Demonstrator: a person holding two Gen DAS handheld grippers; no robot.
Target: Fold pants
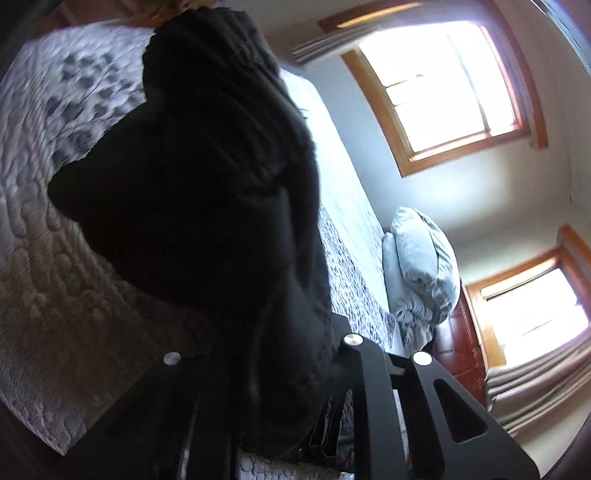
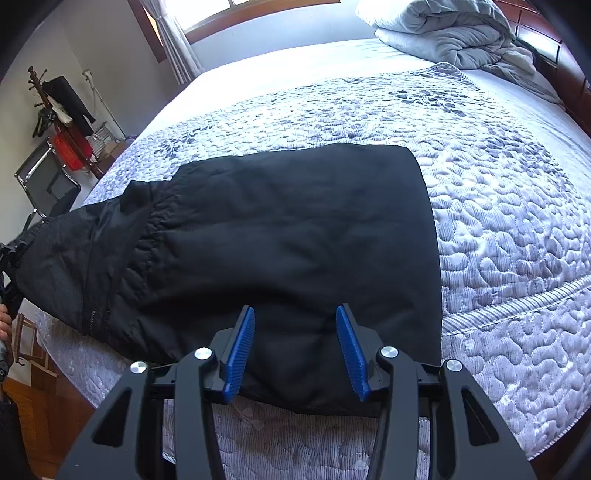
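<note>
The black pants [image 2: 280, 236] lie across the near part of a bed covered with a grey quilted bedspread [image 2: 498, 206], partly folded, with one straight folded edge on the right side and the elastic waistband bunched toward the left.

The right gripper [image 2: 295, 350] points down at the near edge of the pants. Its two blue ribbed pads [image 2: 240, 354] stand apart, and a low hump of the black cloth lies between them. The pads look close to the cloth, but whether they pinch it cannot be told from this view.

At the left edge of the right wrist view, the far end of the pants is raised off the mattress edge, just beside a person's hand [image 2: 4, 325].

In the left wrist view, the left gripper [image 1: 295, 369] is clenched on that raised end. The black fabric [image 1: 207, 206] fills the middle of the picture and hides the fingertips, rising from the jaws and hanging over the bedspread [image 1: 44, 258].

A crumpled grey duvet [image 2: 454, 33] sits at the head of the bed by the dark wooden headboard [image 2: 554, 55]. Two bright windows [image 1: 443, 85] show in the wall beyond the bed.
</note>
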